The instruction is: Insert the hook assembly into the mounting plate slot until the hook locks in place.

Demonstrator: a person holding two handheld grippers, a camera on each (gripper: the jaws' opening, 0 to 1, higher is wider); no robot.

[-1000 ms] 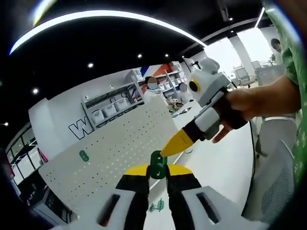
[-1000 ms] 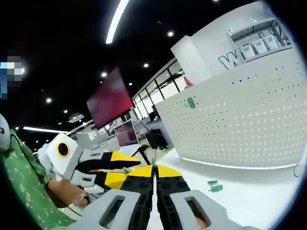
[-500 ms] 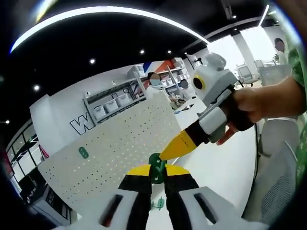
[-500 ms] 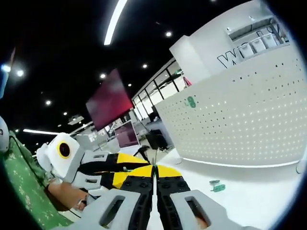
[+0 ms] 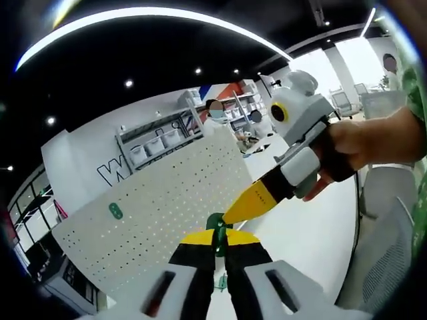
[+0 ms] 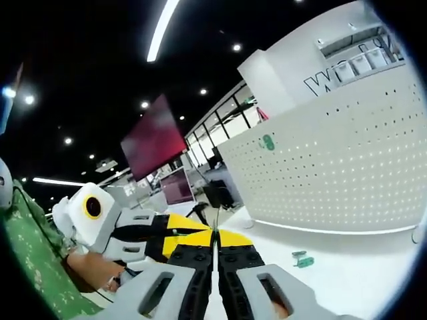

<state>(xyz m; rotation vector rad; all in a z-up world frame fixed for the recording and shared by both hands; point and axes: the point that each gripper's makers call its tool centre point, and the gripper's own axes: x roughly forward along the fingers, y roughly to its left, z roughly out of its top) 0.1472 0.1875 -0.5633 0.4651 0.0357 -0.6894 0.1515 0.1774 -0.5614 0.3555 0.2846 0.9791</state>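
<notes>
A white surface (image 6: 347,273) carries an upright white pegboard (image 6: 333,173) along its far edge and a small green part (image 6: 299,259) near it.

Three green hooks are counted: one (image 5: 215,225) held between the near jaws, one (image 5: 116,211) mounted on the left of the pegboard, one (image 5: 219,285) lying on the table. One white pegboard (image 5: 167,213) is seen, two grippers (image 5: 215,241) (image 5: 235,212), and two people (image 5: 213,115) far behind.
</notes>
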